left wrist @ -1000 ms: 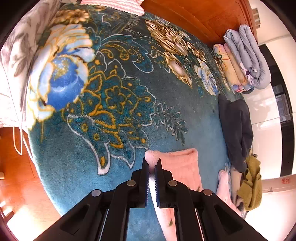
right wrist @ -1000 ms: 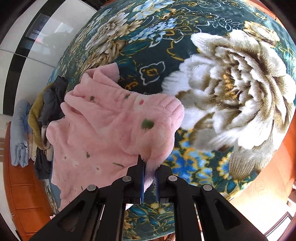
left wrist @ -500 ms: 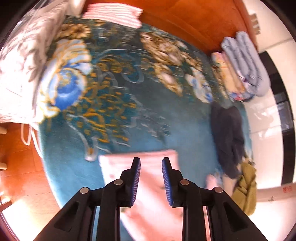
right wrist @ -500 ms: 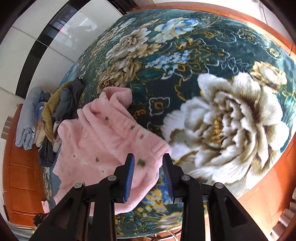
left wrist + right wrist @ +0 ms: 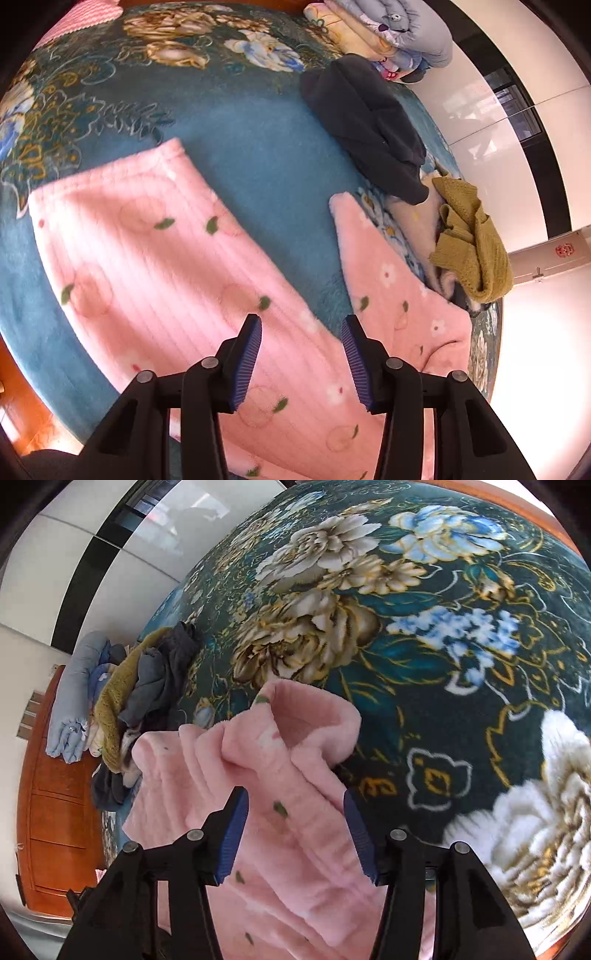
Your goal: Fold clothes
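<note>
Folding pink fleece pants (image 5: pixel 177 258) spread on the floral blanket (image 5: pixel 258 147).
Left gripper (image 5: pixel 301 354) and right gripper (image 5: pixel 295 830) hover wide open, holding nothing; each should pinch a bunched edge squarely, keeping layers aligned.

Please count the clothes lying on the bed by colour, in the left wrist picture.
Pink fleece garment: 1
Dark grey garment: 1
Mustard knit garment: 1
Cream piece under the mustard one: 1, partly hidden
Total: 4

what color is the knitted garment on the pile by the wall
Mustard yellow knitted garment, clearest in the left wrist view.
</note>
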Demonstrator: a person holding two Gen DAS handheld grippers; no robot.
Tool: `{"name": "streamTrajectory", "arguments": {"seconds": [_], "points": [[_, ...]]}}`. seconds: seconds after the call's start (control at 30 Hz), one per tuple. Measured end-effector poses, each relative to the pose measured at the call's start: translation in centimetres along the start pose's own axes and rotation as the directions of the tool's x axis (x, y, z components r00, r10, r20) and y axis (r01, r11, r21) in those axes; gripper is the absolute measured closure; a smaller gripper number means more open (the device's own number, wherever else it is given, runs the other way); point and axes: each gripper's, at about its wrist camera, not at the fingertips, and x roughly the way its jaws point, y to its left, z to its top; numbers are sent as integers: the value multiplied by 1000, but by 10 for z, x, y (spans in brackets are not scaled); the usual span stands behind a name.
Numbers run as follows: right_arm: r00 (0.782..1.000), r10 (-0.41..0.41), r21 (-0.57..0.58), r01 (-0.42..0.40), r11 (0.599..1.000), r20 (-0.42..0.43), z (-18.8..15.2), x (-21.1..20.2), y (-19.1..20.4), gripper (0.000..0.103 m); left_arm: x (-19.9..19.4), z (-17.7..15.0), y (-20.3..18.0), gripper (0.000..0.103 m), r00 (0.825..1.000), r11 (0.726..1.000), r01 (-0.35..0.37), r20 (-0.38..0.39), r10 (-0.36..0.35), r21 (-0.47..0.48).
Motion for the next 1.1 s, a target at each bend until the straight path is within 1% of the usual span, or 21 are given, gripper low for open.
{"name": "streamTrajectory", "arguments": {"seconds": [0.03,0.1,0.17,0.23,0.3,0.33,0.37,0.4,0.43,0.47,0.53,0.57,0.6,0.67,0.73,0.77,0.8,0.87,0.93,1.0,1.1], "points": [[1000,-10,-1,10,1000,-6,6,7,3,48,1,-5,6,53,1000,1000,-1,-5,0,-22],[1000,9,22,-8,1000,-24,12,18,1,48,0,-14,20,53,1000,996,18,-6,-19,-82],[999,28,44,-26,999,-41,18,30,0,48,-3,-18,34,52,998,988,56,15,-54,-142],[998,38,57,-34,998,-57,23,40,1,48,-4,-19,43,51,997,984,68,34,-63,-168],[998,-13,4,13,1000,-65,19,45,11,48,-4,-19,46,51,997,980,74,43,-68,-183],[997,-38,-23,37,999,-69,17,47,16,50,-3,-19,47,51,996,978,82,45,-74,-189],[996,-62,-48,59,997,-71,15,49,21,64,-2,-19,47,51,996,977,89,47,-81,-196],[994,-82,-69,77,995,-73,13,48,25,74,0,-20,47,51,995,976,95,47,-87,-198],[992,-102,-89,95,991,-74,10,47,30,83,2,-20,46,51,995,975,99,44,-92,-198],[991,-112,-106,105,989,-68,9,44,34,87,4,-20,46,51,994,975,104,41,-98,-199],[997,-80,-124,77,989,-17,8,25,42,89,2,-19,45,51,993,975,115,42,-108,-190],[998,-53,-131,56,990,22,10,10,44,89,2,-19,44,51,993,976,114,45,-107,-183],[997,-27,-137,37,990,69,12,-8,45,89,2,-19,44,51,993,977,113,48,-106,-179],[985,14,-135,10,991,172,15,-47,40,89,2,-19,45,51,992,976,119,53,-111,-183],[968,-7,-110,36,993,251,13,-74,27,89,6,-20,48,51,992,972,124,47,-117,-201],[966,-28,-89,52,995,256,11,-76,15,90,9,-20,49,51,992,970,126,43,-119,-209],[968,-56,-60,73,996,246,8,-73,2,90,12,-20,48,51,992,970,124,35,-120,-210],[978,-153,33,150,988,139,3,-43,-32,90,19,-20,44,51,993,972,118,12,-118,-201],[973,-227,110,222,969,40,-4,-17,-63,89,23,-19,35,51,992,977,121,-4,-124,-178],[974,-221,142,213,967,48,-18,-10,-73,89,27,-16,25,51,991,979,133,-14,-136,-153],[971,-232,112,224,968,59,-19,-8,-66,89,39,-5,7,51,986,976,159,-35,-166,-150]]}}
